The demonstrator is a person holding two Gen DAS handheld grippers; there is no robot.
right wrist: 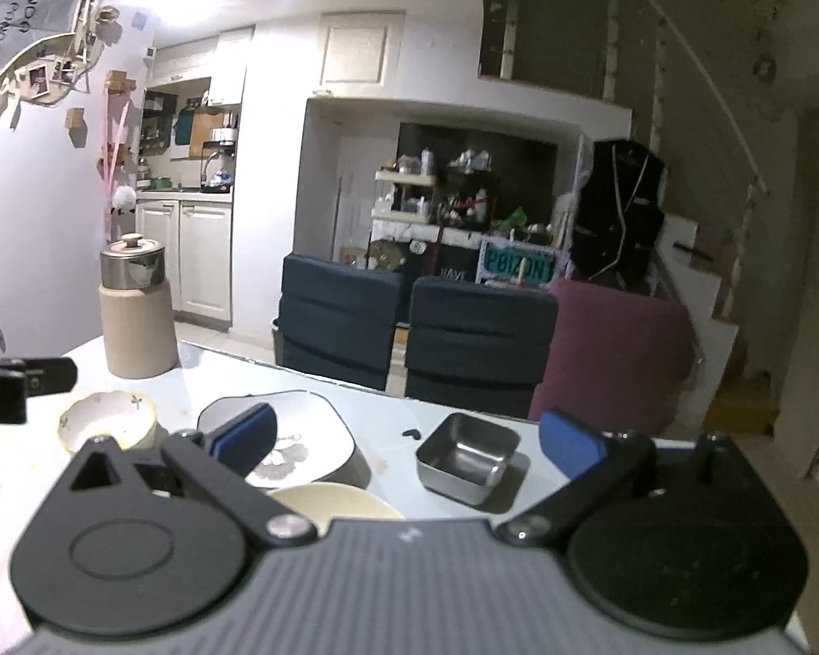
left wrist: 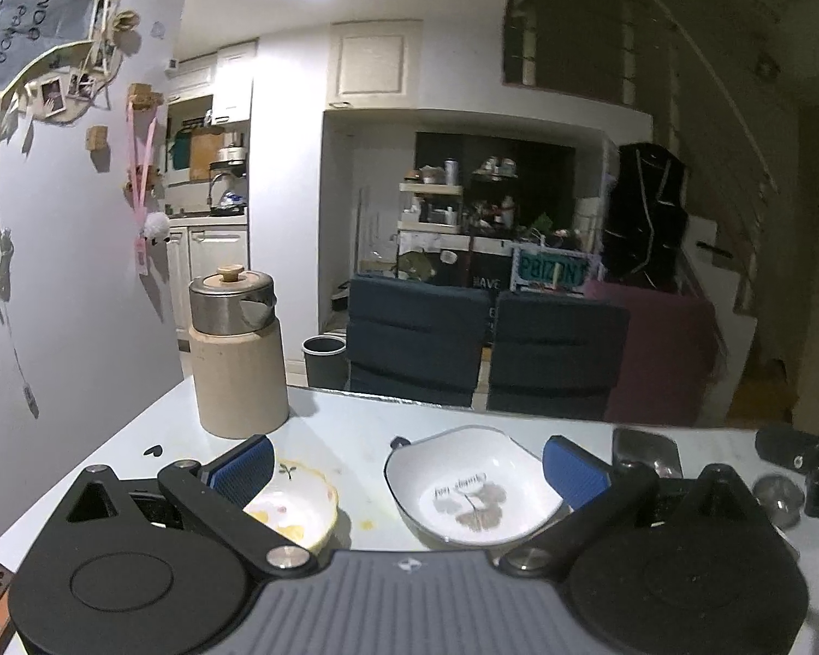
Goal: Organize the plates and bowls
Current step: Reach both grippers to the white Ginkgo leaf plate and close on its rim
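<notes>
In the left wrist view my left gripper [left wrist: 409, 464] is open and empty above the table. A white square dish with a flower print [left wrist: 472, 486] lies between its blue pads. A small yellow-rimmed bowl [left wrist: 295, 502] sits under its left finger. In the right wrist view my right gripper [right wrist: 407, 439] is open and empty. The white dish [right wrist: 295, 450] lies by its left finger, the yellow-rimmed bowl [right wrist: 106, 420] further left. A square steel dish [right wrist: 467, 458] sits between the fingers, and a cream bowl [right wrist: 333, 499] lies close beneath.
A tall beige canister with a steel lid [left wrist: 237, 355] stands at the back left of the white table [left wrist: 355, 431]. The steel dish [left wrist: 647, 450] and the right gripper's body [left wrist: 808, 464] show at right. Dark chairs [right wrist: 409, 322] stand beyond the far edge.
</notes>
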